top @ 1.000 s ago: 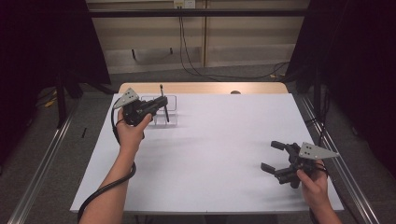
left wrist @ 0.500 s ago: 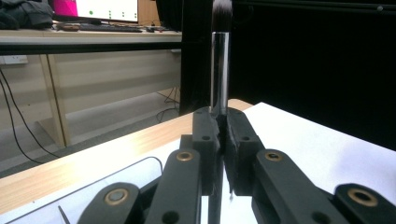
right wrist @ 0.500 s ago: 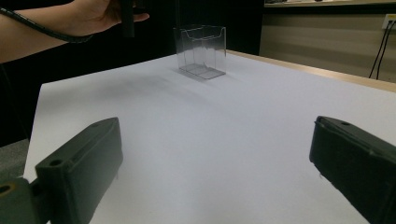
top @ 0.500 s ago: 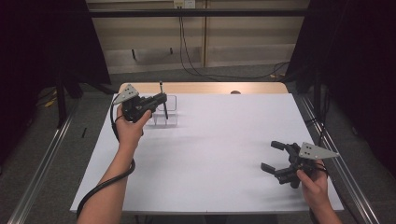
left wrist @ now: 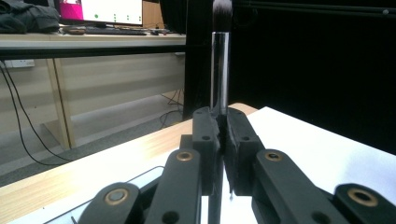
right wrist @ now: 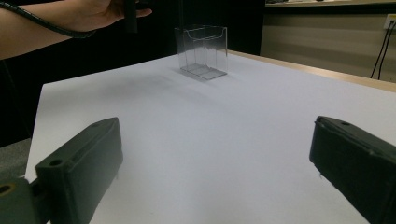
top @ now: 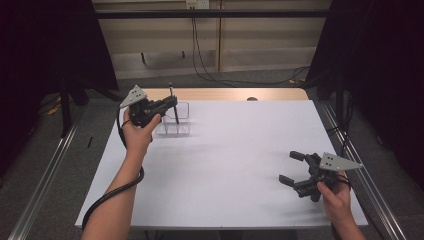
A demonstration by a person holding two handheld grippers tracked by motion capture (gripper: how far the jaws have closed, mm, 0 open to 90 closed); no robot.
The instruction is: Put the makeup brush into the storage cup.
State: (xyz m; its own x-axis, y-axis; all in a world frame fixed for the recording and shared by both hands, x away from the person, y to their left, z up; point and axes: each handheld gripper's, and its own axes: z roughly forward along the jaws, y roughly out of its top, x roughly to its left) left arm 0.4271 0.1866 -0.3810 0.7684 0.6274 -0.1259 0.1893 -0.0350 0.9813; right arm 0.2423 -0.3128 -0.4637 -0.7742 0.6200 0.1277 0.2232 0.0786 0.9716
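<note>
1. White sheeting covers the bench (top: 225, 165) we work at, with dark curtains at both sides and a pale wall with trailing cables at the far end.
2. Our left tool (top: 170, 102) is clenched on a makeup brush (top: 174, 107); in the left gripper view the jaws press together on its shiny metal stem (left wrist: 219, 79), and the dark bristle head (left wrist: 222, 8) stands straight up above them.
3. We hold that brush upright at the far left of the bench, over a clear plastic organiser (top: 172, 122) that stands on the white sheet.
4. From the right gripper view, the organiser (right wrist: 204, 50) shows as a see-through box with dividers, and our left hand (right wrist: 100, 14) hangs just left of and above it.
5. Our right tool (top: 295, 169) rests at the near right of the bench, well apart from the organiser, with its jaws spread wide and nothing between them.
</note>
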